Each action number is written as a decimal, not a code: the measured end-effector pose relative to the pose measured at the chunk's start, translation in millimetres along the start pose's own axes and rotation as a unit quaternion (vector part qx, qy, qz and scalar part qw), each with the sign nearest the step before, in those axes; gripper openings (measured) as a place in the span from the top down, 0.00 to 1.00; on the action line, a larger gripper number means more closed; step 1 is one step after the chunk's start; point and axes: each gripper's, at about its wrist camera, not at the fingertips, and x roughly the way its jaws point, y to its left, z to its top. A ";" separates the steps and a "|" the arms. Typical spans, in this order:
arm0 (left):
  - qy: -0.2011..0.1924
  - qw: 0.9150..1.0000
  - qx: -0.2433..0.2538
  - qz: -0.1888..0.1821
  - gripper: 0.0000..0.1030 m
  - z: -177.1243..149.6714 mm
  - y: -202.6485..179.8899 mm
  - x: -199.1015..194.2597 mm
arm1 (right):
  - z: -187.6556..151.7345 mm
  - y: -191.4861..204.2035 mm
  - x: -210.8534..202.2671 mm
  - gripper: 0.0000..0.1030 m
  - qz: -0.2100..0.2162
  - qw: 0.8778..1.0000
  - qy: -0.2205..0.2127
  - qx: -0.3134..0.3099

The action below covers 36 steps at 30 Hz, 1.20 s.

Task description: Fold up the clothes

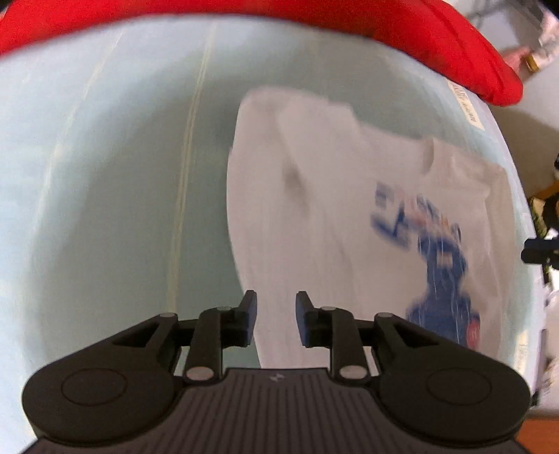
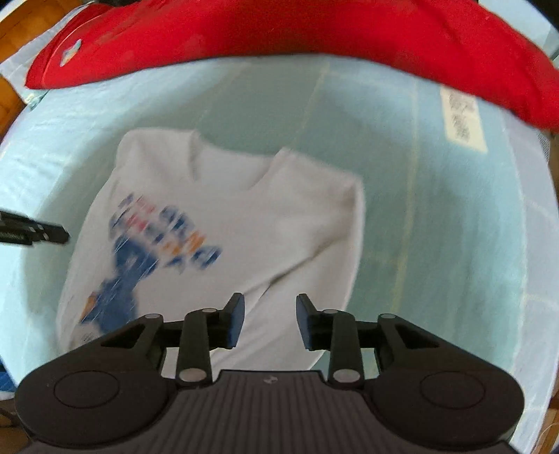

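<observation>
A white T-shirt point(image 1: 332, 209) with a blue printed graphic lies partly folded on a pale blue sheet point(image 1: 104, 174). My left gripper point(image 1: 276, 314) hovers over the shirt's near left edge, jaws apart with nothing clamped between them. In the right wrist view the same T-shirt point(image 2: 244, 227) lies neck away from me, one side folded over. My right gripper point(image 2: 269, 317) hangs above its near hem, open, holding nothing. Both views are blurred by motion.
A red garment point(image 1: 384, 28) lies along the far side of the sheet, also seen as the red garment point(image 2: 279, 28). A white printed label point(image 2: 463, 118) sits on the pale blue sheet point(image 2: 436, 227). A dark bar point(image 2: 38, 232), apparently the other gripper, pokes in from the left.
</observation>
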 end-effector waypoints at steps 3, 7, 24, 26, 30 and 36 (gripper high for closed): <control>0.000 0.998 -0.053 -0.021 0.74 -34.7 11.0 8.3 | -17.3 12.6 -3.7 0.61 0.021 1.000 0.014 0.010; -0.012 0.993 -0.107 -0.047 0.69 -66.0 19.5 18.6 | -29.4 27.8 -16.0 0.60 0.026 0.999 0.022 0.003; -0.104 0.964 -0.191 -0.153 0.97 -124.9 16.5 28.3 | -44.9 94.6 -47.3 0.59 0.023 0.995 0.054 -0.080; -0.124 0.963 -0.187 -0.147 0.97 -122.3 19.6 14.6 | -43.3 101.3 -49.0 0.59 0.021 0.995 0.055 -0.084; -0.139 0.964 -0.184 -0.133 0.97 -107.3 38.0 -13.7 | -36.6 112.9 -54.5 0.59 0.014 0.995 0.048 -0.092; -0.155 0.970 -0.172 -0.074 0.97 -89.9 87.5 -52.7 | -27.6 126.2 -59.5 0.59 0.006 0.995 0.036 -0.089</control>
